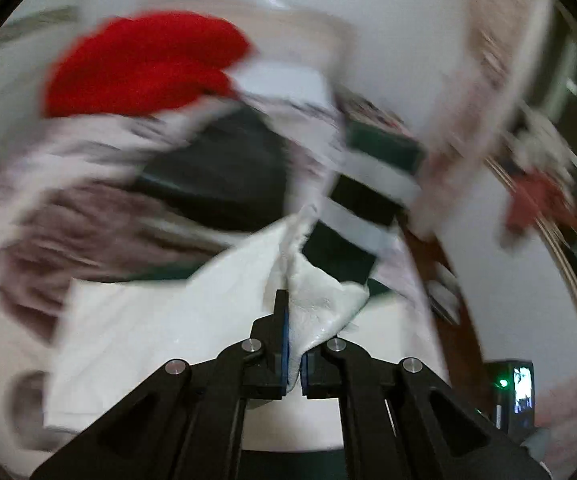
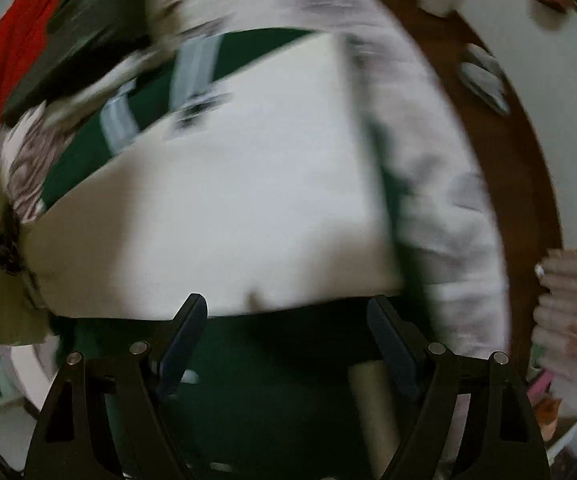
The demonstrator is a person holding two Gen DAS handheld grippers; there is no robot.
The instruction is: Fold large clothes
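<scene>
A white garment (image 1: 160, 320) is bunched up between the pads of my left gripper (image 1: 294, 344), which is shut on a fold of it. Beyond it lie a dark green garment with white stripes (image 1: 352, 200) and a red one (image 1: 140, 64), all blurred. In the right wrist view the same white garment (image 2: 224, 200) lies flat as a broad panel over dark green cloth (image 2: 248, 380). My right gripper (image 2: 288, 320) stands open just above its near edge, with nothing between its fingers. The picture is smeared by motion.
A patterned pink-grey cloth (image 1: 68, 216) covers the surface under the pile. A brown wooden rim (image 2: 528, 184) curves along the right, with pale floor beyond. A small device with a green light (image 1: 518, 392) stands at the lower right. A black garment (image 2: 88, 32) lies by the red one.
</scene>
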